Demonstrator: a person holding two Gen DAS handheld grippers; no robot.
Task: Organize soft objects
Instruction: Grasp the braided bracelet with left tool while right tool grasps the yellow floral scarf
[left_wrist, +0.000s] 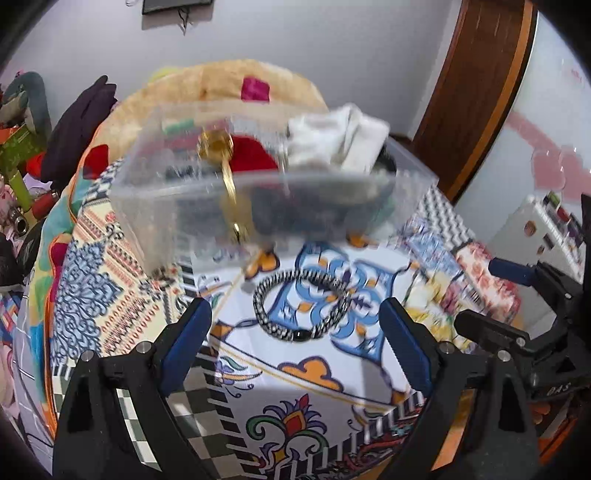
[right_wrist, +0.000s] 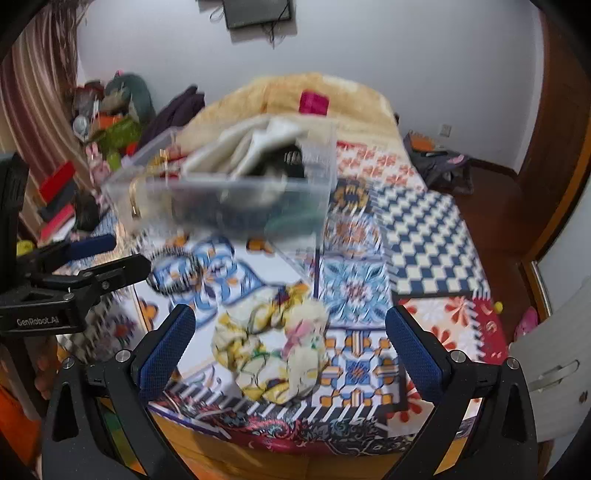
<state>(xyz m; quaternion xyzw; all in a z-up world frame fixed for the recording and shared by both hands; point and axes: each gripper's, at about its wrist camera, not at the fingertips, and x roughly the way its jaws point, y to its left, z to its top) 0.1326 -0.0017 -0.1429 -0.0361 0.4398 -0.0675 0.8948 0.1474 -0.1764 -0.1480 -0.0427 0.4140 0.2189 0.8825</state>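
Listing items on bed (right_wrist: 424, 229), patterned cover:

- Clear plastic box (left_wrist: 258, 192), far side of cover, blurred. Holds white cloth (left_wrist: 336, 138) sticking up over rim at right, red cloth (left_wrist: 255, 155) at centre, dark stuff lower down; gold item (left_wrist: 218, 147) w/ strap against front wall.
- Black-and-white braided band (left_wrist: 301, 304), flat on cover just in front of box, nothing touching it.
- Yellow-and-cream floral scrunchie (right_wrist: 271, 350), bunched, on cover nr front edge, right of band, apart from box.
- Left gripper (left_wrist: 295, 343): jaws spread wide, empty; band lies between and just beyond tips.
- Right gripper (right_wrist: 290, 350): jaws spread wide, empty; scrunchie sits between fingers, no contact seen.
- Beige blanket (right_wrist: 295, 96) behind box, w/ pink patch.
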